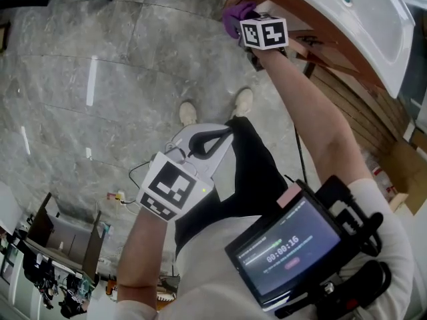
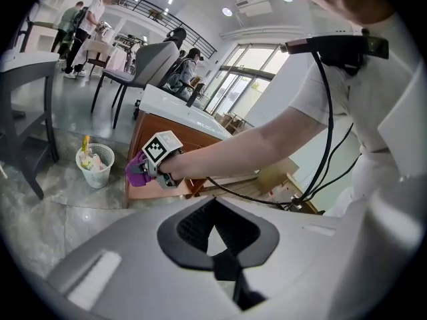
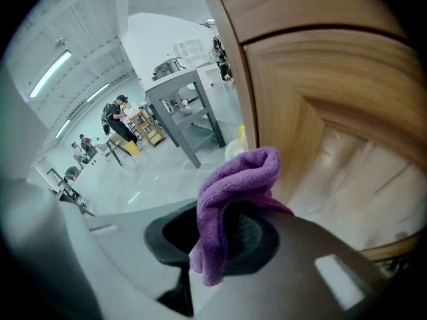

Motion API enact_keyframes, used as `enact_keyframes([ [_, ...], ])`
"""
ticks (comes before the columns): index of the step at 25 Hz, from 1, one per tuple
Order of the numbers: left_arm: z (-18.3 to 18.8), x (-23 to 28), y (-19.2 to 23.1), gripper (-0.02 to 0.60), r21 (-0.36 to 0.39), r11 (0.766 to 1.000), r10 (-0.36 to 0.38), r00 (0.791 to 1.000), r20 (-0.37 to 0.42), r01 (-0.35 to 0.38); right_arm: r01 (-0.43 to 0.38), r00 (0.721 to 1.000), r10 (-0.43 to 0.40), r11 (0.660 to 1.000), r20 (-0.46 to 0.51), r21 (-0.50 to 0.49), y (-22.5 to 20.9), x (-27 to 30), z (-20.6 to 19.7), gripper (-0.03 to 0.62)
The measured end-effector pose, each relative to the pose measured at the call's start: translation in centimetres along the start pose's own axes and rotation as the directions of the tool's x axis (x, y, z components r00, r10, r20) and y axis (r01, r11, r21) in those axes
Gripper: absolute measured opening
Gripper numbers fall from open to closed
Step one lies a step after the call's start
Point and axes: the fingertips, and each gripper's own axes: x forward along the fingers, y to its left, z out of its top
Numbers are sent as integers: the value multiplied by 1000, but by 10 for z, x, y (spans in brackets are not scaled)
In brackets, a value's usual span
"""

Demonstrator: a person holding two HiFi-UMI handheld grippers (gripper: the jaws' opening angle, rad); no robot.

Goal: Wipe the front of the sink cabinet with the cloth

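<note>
A purple cloth (image 3: 237,185) is bunched between the jaws of my right gripper (image 3: 227,239), which is shut on it. The cloth (image 1: 235,15) is pressed against the left end of the wooden sink cabinet front (image 3: 333,112), just under the white sink top (image 1: 347,19). From the left gripper view, the right gripper (image 2: 157,159) and cloth (image 2: 137,172) show at the cabinet's (image 2: 177,139) near corner. My left gripper (image 1: 193,142) hangs low by the person's legs, away from the cabinet. It (image 2: 217,245) is shut with nothing in it.
A white wastebasket (image 2: 93,165) stands on the grey tiled floor left of the cabinet. Wooden slats (image 1: 353,105) and a cardboard box (image 1: 400,172) lie to the cabinet's right. A grey table (image 3: 187,112), chairs (image 2: 143,62) and people are further off.
</note>
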Motion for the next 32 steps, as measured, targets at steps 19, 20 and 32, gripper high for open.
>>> enact_keyframes([
  [19,28,145,-109,5,174,945,-238,945,-224,279,208,977,-211,933,-20,294,-183,-189,-228,72],
  [20,29,154,-116,5,179,939,-249,939,-236,294,234,971,-236,923,-31,304,-199,-200,-242,72],
  [32,42,251,-152,5,193,916,-289,911,-295,353,418,907,-400,822,-131,388,-370,-275,-336,72],
])
